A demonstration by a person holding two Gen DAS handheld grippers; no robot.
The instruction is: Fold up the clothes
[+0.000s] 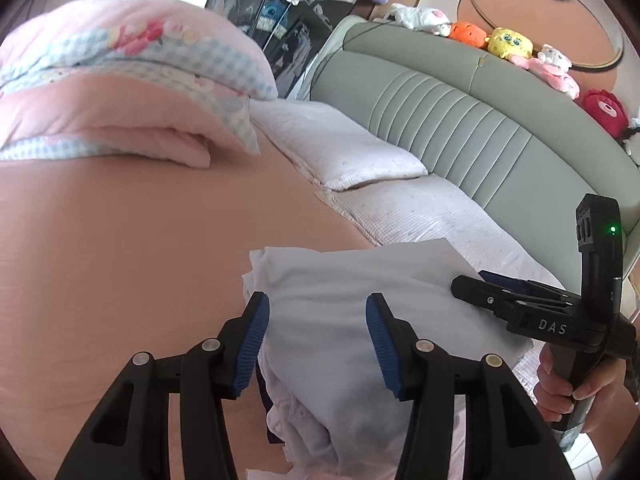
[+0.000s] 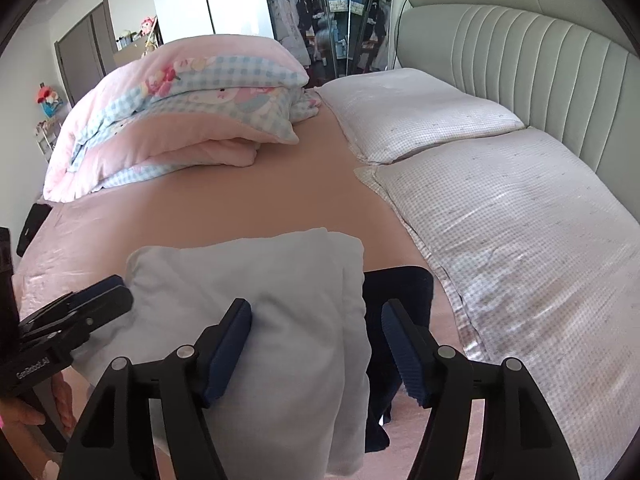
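I'm holding my left gripper (image 1: 318, 334) and right gripper (image 2: 316, 346) spread, pads clear, straddling the folded white garment (image 2: 256, 300) lying on the pink sheet (image 2: 280, 200). I'm wanting both lowered evenly to press the fold flat, short of the pillows (image 2: 500, 220).

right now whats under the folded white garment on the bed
A dark navy garment lies under the folded white garment, sticking out along one edge. Pink bedsheet surrounds both. How far the navy piece reaches underneath is hidden by the white fabric.

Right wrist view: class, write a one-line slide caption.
Open right gripper hovers over folded pale-blue garment on pink bedsheet.
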